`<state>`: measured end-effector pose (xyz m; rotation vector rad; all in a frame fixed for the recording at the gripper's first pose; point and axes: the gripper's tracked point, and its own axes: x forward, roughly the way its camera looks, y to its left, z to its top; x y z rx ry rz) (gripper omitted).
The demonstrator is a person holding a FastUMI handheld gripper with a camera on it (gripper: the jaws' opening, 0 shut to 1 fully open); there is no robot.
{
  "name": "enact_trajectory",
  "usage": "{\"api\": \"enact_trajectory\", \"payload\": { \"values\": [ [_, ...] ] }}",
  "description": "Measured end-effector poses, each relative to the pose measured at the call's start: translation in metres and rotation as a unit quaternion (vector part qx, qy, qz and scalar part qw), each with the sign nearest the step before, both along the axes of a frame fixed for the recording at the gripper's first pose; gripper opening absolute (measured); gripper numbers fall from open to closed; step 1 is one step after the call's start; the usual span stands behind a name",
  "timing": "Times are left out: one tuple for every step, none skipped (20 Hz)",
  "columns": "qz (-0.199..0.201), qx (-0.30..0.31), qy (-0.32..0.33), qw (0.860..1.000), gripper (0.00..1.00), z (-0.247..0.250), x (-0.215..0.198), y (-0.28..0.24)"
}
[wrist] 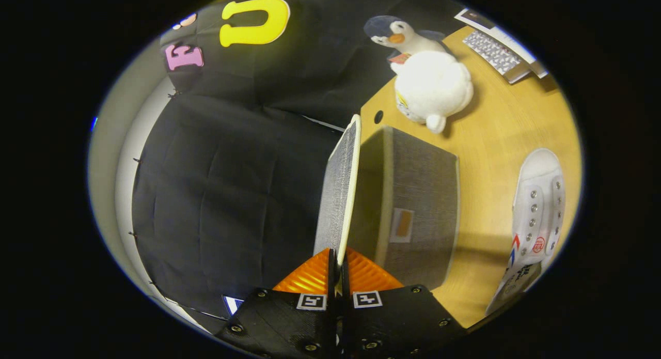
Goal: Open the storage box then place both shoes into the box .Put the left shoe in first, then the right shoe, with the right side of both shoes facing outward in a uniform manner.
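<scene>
My gripper (338, 266) is shut on the near edge of the storage box's lid (338, 188), a flat grey fabric panel with a pale rim. The lid stands up on edge, running straight ahead from between the fingers, lifted off the box. Just to the right of the lid stands the grey fabric storage box (418, 204) on the wooden table, with a small tan label on its side. Its inside is hidden from here. A white lace-up shoe (537, 209) with metal eyelets and a red logo lies on the table to the right of the box.
A plush penguin (426, 75) lies on the wooden table (496, 126) beyond the box. A keyboard (493, 51) sits past it at the table's far side. Black cloth hangs to the left of the lid, beyond the table's edge.
</scene>
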<state>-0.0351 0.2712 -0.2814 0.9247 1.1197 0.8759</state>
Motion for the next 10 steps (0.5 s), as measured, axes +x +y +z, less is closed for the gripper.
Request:
{"api": "enact_trajectory", "payload": {
  "values": [
    [0.007, 0.001, -0.011, 1.000, 0.05, 0.013, 0.000, 0.007],
    [0.015, -0.002, -0.021, 1.000, 0.04, 0.023, 0.001, 0.014],
    [0.021, -0.001, -0.028, 0.999, 0.05, 0.034, 0.003, 0.023],
    [0.026, 0.003, -0.034, 0.999, 0.05, 0.046, 0.004, 0.033],
    [0.033, -0.002, -0.043, 0.999, 0.05, 0.056, 0.004, 0.043],
    [0.038, -0.011, -0.058, 0.998, 0.06, 0.065, 0.005, 0.054],
    [0.048, -0.017, -0.078, 0.996, 0.06, 0.075, 0.004, 0.066],
    [0.054, -0.024, -0.094, 0.994, 0.08, 0.082, 0.004, 0.078],
    [0.061, -0.032, -0.104, 0.992, 0.10, 0.086, 0.002, 0.094],
    [0.067, -0.043, -0.103, 0.991, 0.10, 0.088, 0.001, 0.108]
  ]
}}
